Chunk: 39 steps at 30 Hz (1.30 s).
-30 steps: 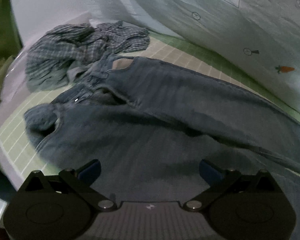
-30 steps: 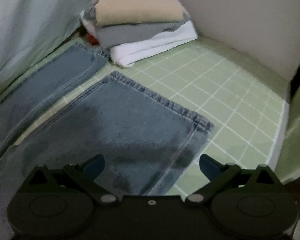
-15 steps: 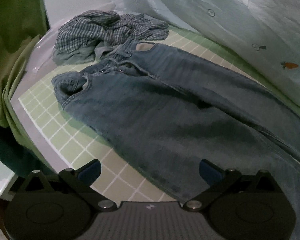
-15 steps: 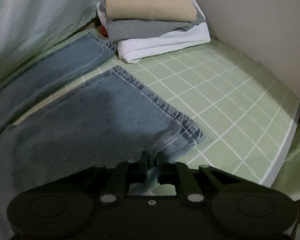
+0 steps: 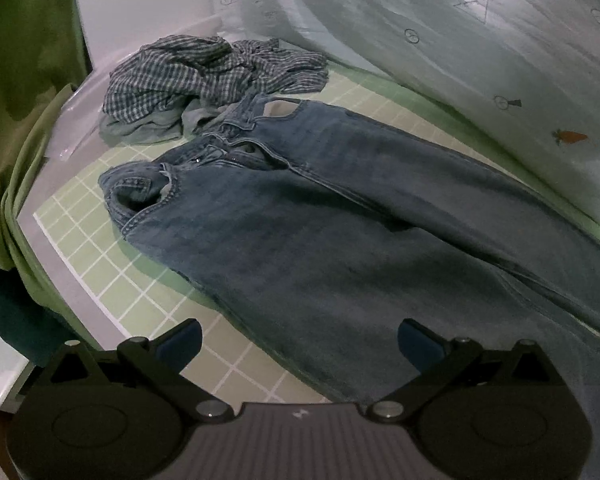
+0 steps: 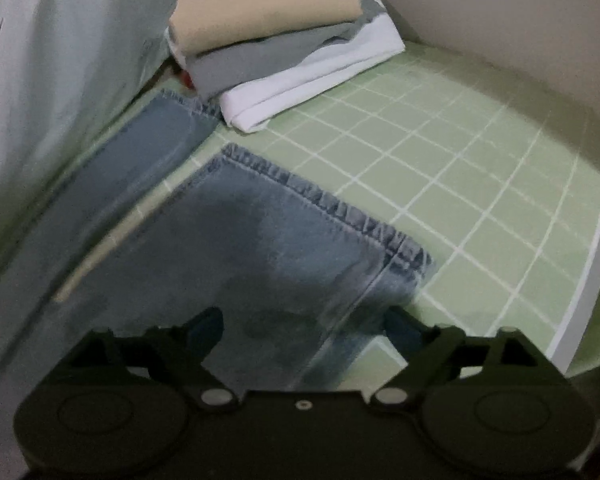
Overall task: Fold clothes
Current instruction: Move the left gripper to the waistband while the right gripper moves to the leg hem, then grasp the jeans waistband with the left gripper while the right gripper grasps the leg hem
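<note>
A: Green gridded mat (image 5: 76, 236) covers the table, pale printed sheet (image 5: 460, 60) hanging behind. Where do the jeans (image 5: 340, 232) lie?

B: Flat on the mat, ahead of the left gripper (image 5: 299, 343). Waistband far-left of its fingers, legs running off to the right. Near edge of the denim passes between the fingers, untouched. Fingers spread wide, holding nothing.

A: Beyond the waistband?

B: Crumpled checked shirt (image 5: 208, 72), touching the jeans' top edge.

A: Right gripper (image 6: 306, 326)?

B: Jaws opening over the near leg's cuff (image 6: 324, 208). Denim lies between the fingers, pads clear of it. Far leg's hem sits ahead-left.

A: Further ahead?

B: Folded stack (image 6: 276, 40): beige on grey on white, its corner just beside the far hem.
</note>
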Motion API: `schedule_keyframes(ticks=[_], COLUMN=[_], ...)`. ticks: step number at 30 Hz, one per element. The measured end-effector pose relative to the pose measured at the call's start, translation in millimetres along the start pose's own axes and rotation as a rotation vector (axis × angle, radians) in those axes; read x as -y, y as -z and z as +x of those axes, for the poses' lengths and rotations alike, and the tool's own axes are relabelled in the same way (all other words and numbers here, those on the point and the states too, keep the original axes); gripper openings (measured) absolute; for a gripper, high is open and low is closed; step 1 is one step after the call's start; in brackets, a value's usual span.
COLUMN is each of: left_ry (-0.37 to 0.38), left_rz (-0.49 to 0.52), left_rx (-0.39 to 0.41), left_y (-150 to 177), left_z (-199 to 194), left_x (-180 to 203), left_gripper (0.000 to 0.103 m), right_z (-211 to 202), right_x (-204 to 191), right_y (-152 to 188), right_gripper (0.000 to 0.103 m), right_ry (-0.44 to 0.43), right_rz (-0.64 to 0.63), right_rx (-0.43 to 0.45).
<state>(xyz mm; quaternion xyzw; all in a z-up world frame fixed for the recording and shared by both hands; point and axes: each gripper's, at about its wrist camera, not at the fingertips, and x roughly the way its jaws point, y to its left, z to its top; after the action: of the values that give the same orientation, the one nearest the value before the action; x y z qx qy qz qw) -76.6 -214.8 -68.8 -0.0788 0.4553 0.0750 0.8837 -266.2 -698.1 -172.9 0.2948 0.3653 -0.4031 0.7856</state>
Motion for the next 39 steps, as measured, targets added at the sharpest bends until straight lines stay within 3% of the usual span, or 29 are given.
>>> schedule_keyframes(ticks=[2,3,4,5,6,7,9,14,17,19,21,24,28,35,39], left_ry=[0.005,0.005,0.004,0.002,0.002,0.002,0.002,-0.007,-0.019,-0.024,-0.025,-0.043,-0.075,-0.116,-0.109], left_rz=[-0.020,-0.029,-0.038,-0.044,-0.048,-0.051,-0.060,-0.072,-0.090,-0.120,-0.150,-0.196,-0.260,-0.346,-0.392], left_rx=[-0.001,-0.004,-0.007,-0.009,-0.012,-0.014,-0.021,-0.014,-0.025,-0.041,-0.055,-0.070,-0.087,-0.150,-0.170], left_y=[2,3,3,4,5,6,6,-4,-11,-17,-22,-33,-50,-69,-74], left_z=[-2,-2,-2,-1,0,1,3,5,13,21,28,40,63,110,128], left_x=[-1,-3,-3,-3,-3,-3,-4,-12,-23,-34,-47,-68,-99,-143,-154], left_gripper=[0.103,0.103,0.103,0.103,0.103,0.103,0.103,0.103,0.103,0.103,0.103,0.103,0.103,0.099,0.096], right_z=[0,-1,-2,-4,-5,-6,-8,-10,-10,-11,-14,-18,-17,-11,-1], right_x=[-4,-4,-4,-5,0,5,16,48,57,55,51,45,30,13,-3], right_y=[1,2,3,4,3,1,-1,-7,-10,-9,-4,4,12,16,11], right_gripper=[0.083,0.072,0.056,0.046,0.022,0.011,0.009,0.009,0.015,0.049,0.067,0.084,0.100,0.103,0.103], right_ry=[0.032,0.042,0.052,0.063,0.047,0.026,-0.007,0.121,0.112,0.099,0.084,0.062,0.074,0.165,0.234], right_rz=[-0.056,-0.075,-0.093,-0.112,-0.112,-0.108,-0.098,-0.025,0.045,0.078,0.132,0.212,0.217,0.243,0.146], right_rx=[-0.002,0.006,0.014,0.022,0.023,0.023,0.023,0.056,0.047,0.038,0.033,0.026,0.001,0.043,-0.006])
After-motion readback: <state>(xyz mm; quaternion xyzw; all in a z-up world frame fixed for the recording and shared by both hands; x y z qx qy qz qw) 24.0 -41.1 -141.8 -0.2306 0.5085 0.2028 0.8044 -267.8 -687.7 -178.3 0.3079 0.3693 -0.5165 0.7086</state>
